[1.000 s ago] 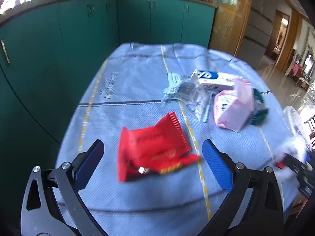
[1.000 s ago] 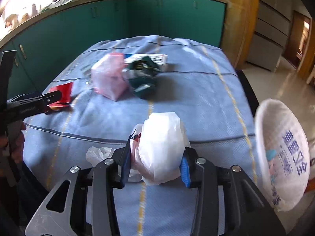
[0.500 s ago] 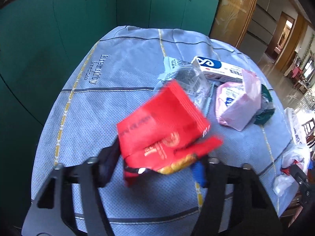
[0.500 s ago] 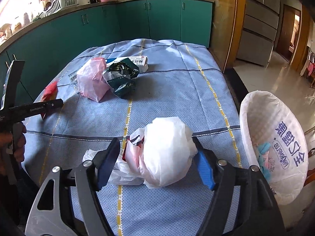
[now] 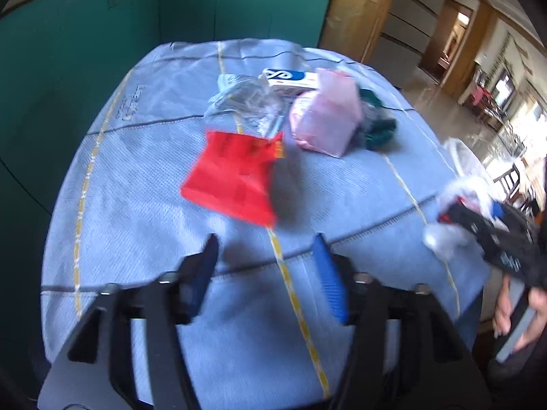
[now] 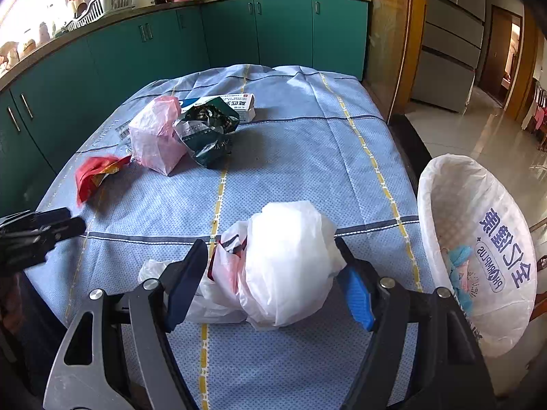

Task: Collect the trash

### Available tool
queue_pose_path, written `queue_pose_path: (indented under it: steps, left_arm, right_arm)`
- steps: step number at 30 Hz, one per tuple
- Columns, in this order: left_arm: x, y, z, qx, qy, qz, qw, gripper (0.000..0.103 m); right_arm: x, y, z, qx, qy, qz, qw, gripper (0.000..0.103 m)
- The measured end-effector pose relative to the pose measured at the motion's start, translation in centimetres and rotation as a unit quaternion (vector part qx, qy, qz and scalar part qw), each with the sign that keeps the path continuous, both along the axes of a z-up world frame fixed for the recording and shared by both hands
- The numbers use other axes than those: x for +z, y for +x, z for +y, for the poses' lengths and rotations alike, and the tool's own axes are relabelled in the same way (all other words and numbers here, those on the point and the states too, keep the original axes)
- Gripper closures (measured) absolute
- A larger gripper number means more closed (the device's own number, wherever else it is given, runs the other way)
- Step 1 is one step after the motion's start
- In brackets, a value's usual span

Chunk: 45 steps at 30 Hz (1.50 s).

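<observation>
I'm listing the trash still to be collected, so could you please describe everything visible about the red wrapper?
The red wrapper is a flat, glossy foil-like packet with yellow print and one torn, crinkled end. It lies loose on the blue cloth, ahead of the left gripper, whose opening jaws hold nothing. It lies close beside the pink bag; contact is unclear.

Glossy red wrapper (image 5: 236,174), woven blue tablecloth (image 5: 136,177), crinkled plastic bag (image 6: 287,259)

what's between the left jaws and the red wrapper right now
Only bare blue tablecloth, seen in the left wrist view. The left gripper holds nothing, its jaws opening, and the red wrapper lies apart, ahead of them.
</observation>
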<state>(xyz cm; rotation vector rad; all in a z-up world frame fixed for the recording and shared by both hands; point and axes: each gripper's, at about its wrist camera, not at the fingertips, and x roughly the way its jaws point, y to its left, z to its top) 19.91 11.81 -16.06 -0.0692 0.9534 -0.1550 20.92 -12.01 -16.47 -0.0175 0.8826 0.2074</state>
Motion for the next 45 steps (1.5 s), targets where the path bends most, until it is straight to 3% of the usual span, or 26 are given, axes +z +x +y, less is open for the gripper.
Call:
queue_pose_path:
  steps: [2,4,15,16,18,23,34,40,45]
  left_arm:
    - [0.5,-0.8,-0.1,-0.007,0.008,-0.009,0.9999,0.032]
    - [1.0,-1.2,0.2,0.0,0.02,-0.021,0.9996,0.016]
    - [1.0,-0.9,1.5,0.026,0.012,-0.021,0.9994,0.01]
    - [1.0,-0.9,1.6,0.027,0.013,-0.02,0.9994,0.01]
    - [0.8,-0.9,1.8,0.029,0.014,-0.018,0.9993,0.009]
    - [0.7,-0.7,2.1,0.037,0.016,-0.018,0.999,0.009]
    - [0.5,0.3,3.2,0.039,0.031,-0.018,0.9986,0.005]
    - [0.2,2.1,1.9,-0.005,0.056,-0.011,0.9984,0.004]
    - [1.0,4.9,1.7,-0.004,0.025,-0.021,0.9995,0.004]
  right_arm:
    - [-0.1,0.1,0.0,0.0,0.0,0.001,1.0,0.03]
    - [-0.1,0.2,0.1,0.0,0.0,0.002,1.0,0.027]
    - [-0.4,1.2,2.4,0.02,-0.028,-0.005,0.999,0.024]
    - [-0.5,1.1,2.6,0.025,-0.031,-0.006,0.999,0.027]
    - [-0.6,1.0,2.9,0.033,-0.038,-0.006,0.999,0.048]
    - [-0.5,0.6,2.6,0.041,-0.037,-0.007,0.998,0.059]
    - [0.0,0.2,0.6,0.017,-0.03,-0.005,0.999,0.057]
    - [-0.2,0.1,-0.1,0.007,-0.028,-0.004,1.0,0.045]
    - [-0.3,0.1,-0.2,0.004,-0.029,-0.005,1.0,0.039]
